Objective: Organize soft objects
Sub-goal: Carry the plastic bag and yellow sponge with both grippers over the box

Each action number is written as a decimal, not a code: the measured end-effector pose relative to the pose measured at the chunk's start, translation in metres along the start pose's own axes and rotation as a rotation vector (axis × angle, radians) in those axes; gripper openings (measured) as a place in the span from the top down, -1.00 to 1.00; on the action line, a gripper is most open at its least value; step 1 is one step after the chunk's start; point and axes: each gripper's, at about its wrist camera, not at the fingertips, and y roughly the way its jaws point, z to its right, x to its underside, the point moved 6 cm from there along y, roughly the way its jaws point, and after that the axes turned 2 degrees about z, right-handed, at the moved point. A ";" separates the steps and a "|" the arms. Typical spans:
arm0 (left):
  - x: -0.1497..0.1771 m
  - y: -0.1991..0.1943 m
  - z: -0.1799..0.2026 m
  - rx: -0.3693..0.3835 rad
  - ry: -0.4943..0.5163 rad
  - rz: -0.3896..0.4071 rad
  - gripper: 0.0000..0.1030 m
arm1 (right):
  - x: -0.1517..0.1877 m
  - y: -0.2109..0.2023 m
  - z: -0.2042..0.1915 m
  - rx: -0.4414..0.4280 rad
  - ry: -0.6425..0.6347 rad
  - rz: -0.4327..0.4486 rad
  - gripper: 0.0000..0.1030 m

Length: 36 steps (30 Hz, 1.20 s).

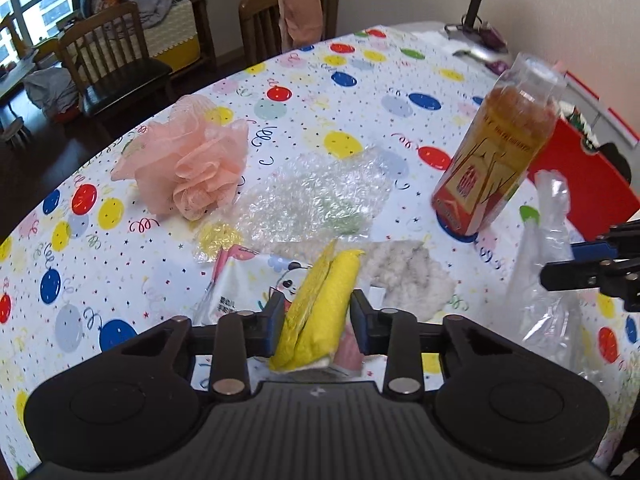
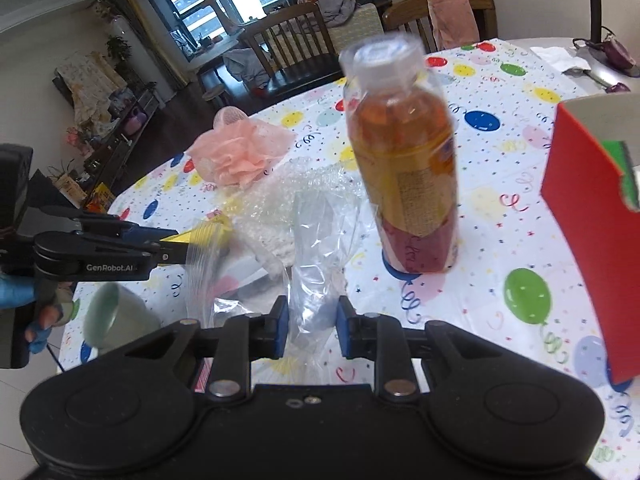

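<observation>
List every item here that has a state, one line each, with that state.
Left gripper: shut on the yellow cloth.
Right gripper: shut on the clear bag.
Bottle: upright, capped, mostly full.
Pink loofah: lying loose on the table.
Bubble wrap: flat, crumpled.
Red box: standing, top open.
Cup: tipped on its side.
</observation>
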 end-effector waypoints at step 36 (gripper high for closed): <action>-0.060 -0.086 0.196 0.144 -0.082 0.256 0.63 | -0.048 -0.170 0.132 0.082 -0.063 0.070 0.55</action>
